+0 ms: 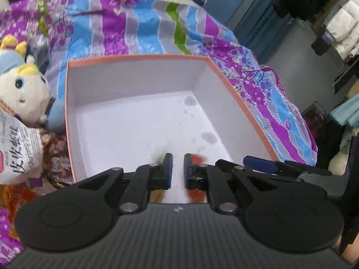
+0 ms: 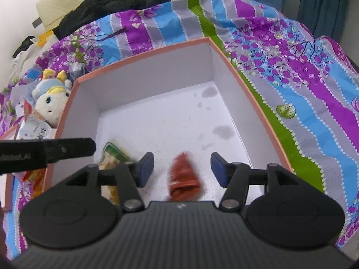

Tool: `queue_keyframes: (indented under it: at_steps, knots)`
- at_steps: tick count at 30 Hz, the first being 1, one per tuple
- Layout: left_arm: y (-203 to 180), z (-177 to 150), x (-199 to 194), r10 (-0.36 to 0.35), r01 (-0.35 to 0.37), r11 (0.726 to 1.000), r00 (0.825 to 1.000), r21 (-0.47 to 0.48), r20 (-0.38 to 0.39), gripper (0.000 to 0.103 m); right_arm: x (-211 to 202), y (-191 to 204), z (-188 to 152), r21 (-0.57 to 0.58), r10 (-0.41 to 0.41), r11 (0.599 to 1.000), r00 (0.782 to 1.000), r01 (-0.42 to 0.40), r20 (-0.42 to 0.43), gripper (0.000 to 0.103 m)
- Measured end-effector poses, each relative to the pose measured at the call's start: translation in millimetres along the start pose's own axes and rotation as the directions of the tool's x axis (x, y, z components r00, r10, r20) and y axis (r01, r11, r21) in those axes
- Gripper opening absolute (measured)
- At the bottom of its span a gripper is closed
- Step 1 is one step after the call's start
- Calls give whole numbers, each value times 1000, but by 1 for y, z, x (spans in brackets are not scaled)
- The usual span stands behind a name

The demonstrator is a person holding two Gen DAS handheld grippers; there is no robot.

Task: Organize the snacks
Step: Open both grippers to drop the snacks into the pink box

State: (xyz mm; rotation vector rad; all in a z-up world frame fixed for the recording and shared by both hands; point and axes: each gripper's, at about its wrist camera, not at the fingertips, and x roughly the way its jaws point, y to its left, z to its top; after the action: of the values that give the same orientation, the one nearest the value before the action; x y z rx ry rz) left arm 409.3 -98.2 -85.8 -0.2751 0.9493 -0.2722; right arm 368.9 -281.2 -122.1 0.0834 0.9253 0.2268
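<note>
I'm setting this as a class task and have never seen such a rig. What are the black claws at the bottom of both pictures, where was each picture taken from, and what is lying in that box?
No robot is here: a person holds a two-finger gripper in each hand, each carrying a fisheye camera that looks forward along its fingers. One picture comes from the left gripper, the other from the right gripper.

Both hang over an open box with a pink rim and white inside, resting on a flowery bedspread. In it lie a blurred red snack packet, loose between the right gripper's wide-open pads, and a green packet further left. The left gripper's pads stand slightly apart, with nothing between them. A plush toy and a white snack bag sit beside the box.
</note>
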Motion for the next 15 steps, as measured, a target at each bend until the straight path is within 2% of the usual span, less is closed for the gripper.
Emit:
queue_keyframes:
  at_steps: [2,6,9,15]
  knots:
    - [-2,-2,-7,16,-16,1000,1000,17,15,29,-7,1,-1,3,3,1000,1000,-3,13,58]
    - [-2,-6,-30,25,-25,1000,999,10,48,32,-22,4,-1,9,13,1000,999,-14,39,58]
    - [-4,-12,-55,40,-42,999,995,12,95,39,-40,11,-4,3,22,1000,997,-23,70,58]
    - [-10,-30,-110,60,-62,998,984,9,171,39,-83,28,-13,-15,46,999,989,-44,139,58]
